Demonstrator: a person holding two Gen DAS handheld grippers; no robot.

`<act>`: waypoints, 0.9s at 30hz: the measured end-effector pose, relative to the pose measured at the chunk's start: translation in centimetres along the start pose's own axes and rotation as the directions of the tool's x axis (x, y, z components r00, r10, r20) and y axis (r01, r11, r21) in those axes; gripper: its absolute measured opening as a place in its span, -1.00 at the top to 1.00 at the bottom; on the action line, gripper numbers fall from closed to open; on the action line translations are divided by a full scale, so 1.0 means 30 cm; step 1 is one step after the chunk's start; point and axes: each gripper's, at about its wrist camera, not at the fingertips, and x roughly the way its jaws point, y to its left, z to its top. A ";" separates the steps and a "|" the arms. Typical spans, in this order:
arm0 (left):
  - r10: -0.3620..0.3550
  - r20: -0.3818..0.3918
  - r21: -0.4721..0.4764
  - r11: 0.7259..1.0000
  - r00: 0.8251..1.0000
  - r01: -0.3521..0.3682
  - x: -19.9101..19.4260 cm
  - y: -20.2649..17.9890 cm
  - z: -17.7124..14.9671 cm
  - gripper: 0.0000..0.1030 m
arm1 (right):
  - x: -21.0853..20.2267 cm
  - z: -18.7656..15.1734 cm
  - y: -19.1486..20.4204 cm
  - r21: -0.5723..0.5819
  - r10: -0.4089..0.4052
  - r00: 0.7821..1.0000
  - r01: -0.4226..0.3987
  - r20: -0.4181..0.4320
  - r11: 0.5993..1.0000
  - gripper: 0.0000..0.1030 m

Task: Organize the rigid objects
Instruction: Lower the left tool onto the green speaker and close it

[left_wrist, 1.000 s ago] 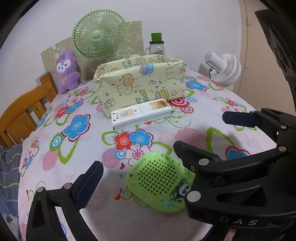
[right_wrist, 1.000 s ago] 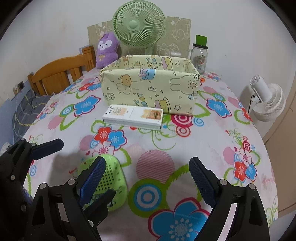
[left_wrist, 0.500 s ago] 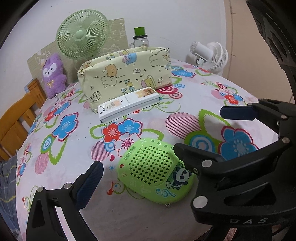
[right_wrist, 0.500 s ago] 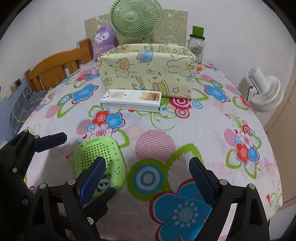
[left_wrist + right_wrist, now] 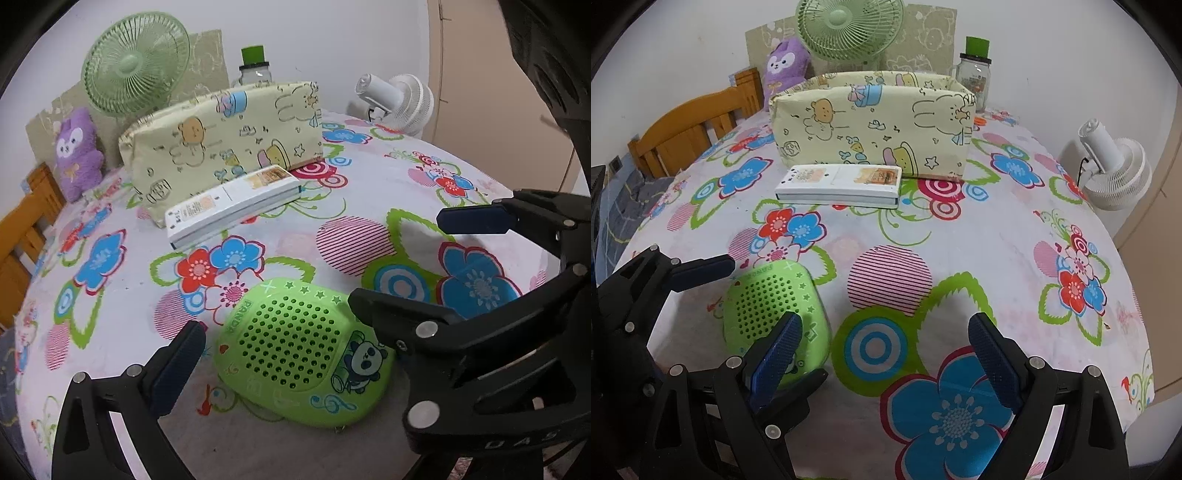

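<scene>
A green perforated panda case (image 5: 295,347) lies flat on the flowered tablecloth near the front edge; it also shows in the right wrist view (image 5: 772,306). My left gripper (image 5: 280,354) is open, its fingers on either side of the case just above it. My right gripper (image 5: 886,343) is open and empty, to the right of the case. A white flat box (image 5: 232,201) lies farther back, in front of a yellow cartoon-print fabric bin (image 5: 225,136). Both show in the right wrist view: the box (image 5: 842,181), the bin (image 5: 875,122).
A green fan (image 5: 849,26), a purple plush (image 5: 785,64) and a glass jar with green lid (image 5: 975,74) stand behind the bin. A white fan (image 5: 1115,170) stands off the table's right side. A wooden chair (image 5: 690,129) is at the left.
Both grippers have come lower and closer to the table. The left gripper now straddles the green case, which looks larger. Both stay open.
</scene>
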 end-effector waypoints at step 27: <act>0.070 0.000 -0.130 0.989 0.998 -0.070 -0.012 0.127 0.031 -0.89 | 0.065 0.110 0.038 -0.038 0.034 0.999 -0.034 -0.007 0.999 -0.81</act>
